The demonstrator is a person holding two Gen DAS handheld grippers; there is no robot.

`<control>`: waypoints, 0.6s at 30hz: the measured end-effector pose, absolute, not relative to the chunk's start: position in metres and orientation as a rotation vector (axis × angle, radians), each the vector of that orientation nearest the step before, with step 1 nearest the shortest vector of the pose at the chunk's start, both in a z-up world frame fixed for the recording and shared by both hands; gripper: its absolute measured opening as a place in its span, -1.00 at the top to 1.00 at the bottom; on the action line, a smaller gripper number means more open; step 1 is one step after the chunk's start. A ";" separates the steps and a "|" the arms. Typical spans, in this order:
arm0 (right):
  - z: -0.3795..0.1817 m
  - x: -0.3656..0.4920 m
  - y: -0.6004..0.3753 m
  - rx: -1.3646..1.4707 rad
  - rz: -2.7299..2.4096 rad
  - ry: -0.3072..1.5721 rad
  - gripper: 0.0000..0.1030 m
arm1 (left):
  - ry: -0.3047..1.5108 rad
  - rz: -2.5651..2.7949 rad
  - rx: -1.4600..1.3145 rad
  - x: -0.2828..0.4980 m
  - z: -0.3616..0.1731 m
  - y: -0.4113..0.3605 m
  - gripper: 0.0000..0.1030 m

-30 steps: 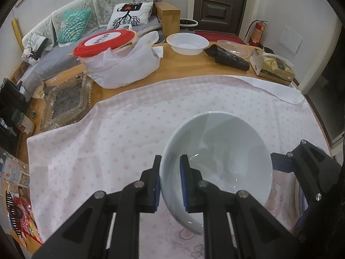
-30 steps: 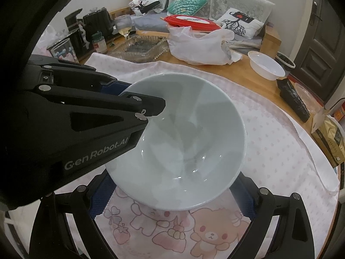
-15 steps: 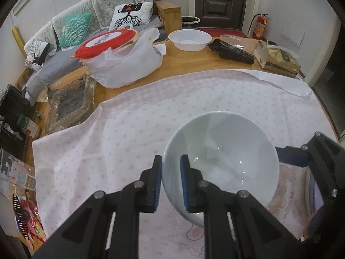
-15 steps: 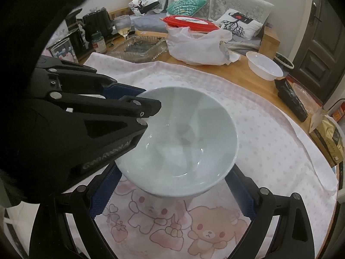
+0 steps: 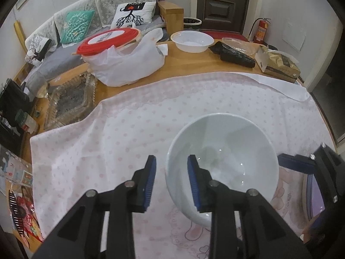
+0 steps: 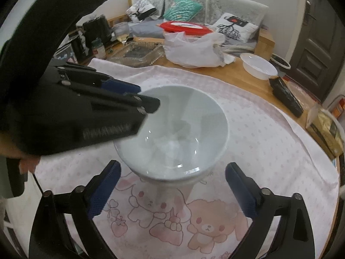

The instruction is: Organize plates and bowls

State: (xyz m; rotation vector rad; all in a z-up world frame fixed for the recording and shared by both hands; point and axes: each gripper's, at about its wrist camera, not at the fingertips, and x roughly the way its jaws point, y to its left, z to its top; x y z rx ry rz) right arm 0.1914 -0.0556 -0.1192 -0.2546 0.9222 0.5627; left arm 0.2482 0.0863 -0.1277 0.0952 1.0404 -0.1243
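A large white bowl (image 5: 228,159) stands on the pink dotted tablecloth (image 5: 129,129); it also shows in the right wrist view (image 6: 179,133). My left gripper (image 5: 171,181) is open, its jaws straddling the bowl's near-left rim with a gap on each side. In the right wrist view the left gripper (image 6: 129,99) reaches over the bowl's left rim. My right gripper (image 6: 171,190) is open and empty, just in front of the bowl and apart from it. A purple-rimmed plate (image 5: 313,196) peeks out at the right edge, partly hidden.
At the back of the wooden table (image 5: 194,64) stand a white plastic bowl (image 5: 192,41), a clear bowl (image 5: 241,44), a black wrapped bundle (image 5: 235,55), a gold bag (image 5: 280,64), a red-lidded container in a white bag (image 5: 120,58) and a glass tray (image 5: 69,99).
My left gripper has opened and let go of the white bowl's rim. The bowl has come down onto the tablecloth. My right gripper has drawn back from it.
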 end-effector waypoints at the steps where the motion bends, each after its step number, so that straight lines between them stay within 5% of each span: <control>1: -0.123 0.189 -0.058 -0.239 0.564 0.920 -0.98 | 1.050 -0.136 0.071 0.249 -0.130 0.089 0.48; 18: -0.183 0.215 -0.045 -0.170 0.587 0.924 -0.98 | 1.092 -0.270 -0.141 0.271 -0.155 0.111 0.61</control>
